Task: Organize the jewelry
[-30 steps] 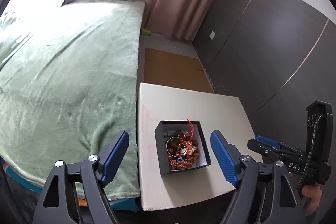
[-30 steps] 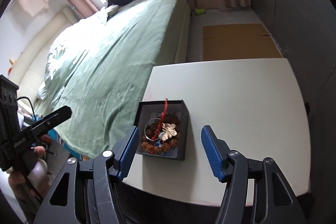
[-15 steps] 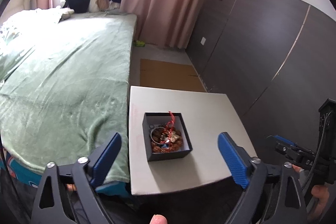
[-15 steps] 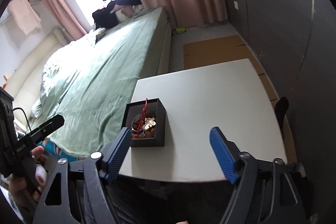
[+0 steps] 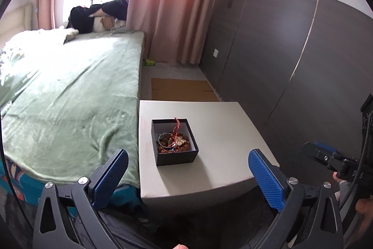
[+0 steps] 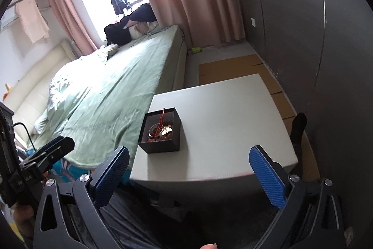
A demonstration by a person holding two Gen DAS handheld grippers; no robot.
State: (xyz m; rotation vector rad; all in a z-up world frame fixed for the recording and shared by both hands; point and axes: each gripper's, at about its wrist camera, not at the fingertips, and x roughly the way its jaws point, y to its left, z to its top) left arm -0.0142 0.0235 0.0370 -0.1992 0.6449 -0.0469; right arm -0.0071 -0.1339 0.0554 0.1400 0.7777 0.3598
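A small black open box (image 5: 174, 141) stands on the left half of a pale square table (image 5: 223, 132). It holds a heap of jewelry (image 5: 173, 141): brown bead bracelets, a silver bangle, a gold flower piece and a red cord sticking up. The box also shows in the right wrist view (image 6: 161, 133). My left gripper (image 5: 187, 175) is open and empty, held back from the table's near edge. My right gripper (image 6: 188, 173) is open and empty, also off the near edge. The right gripper's body shows at the left wrist view's right edge (image 5: 335, 162).
A bed with a green blanket (image 5: 70, 97) runs along the table's left side. A dark panelled wall (image 5: 291, 57) stands to the right. Flat cardboard (image 5: 181, 89) lies on the floor beyond the table. Pink curtains (image 5: 172, 4) hang at the back.
Both grippers have pulled back and away from the box, which now looks smaller and farther. Both jaws have opened wider. The box has not moved.
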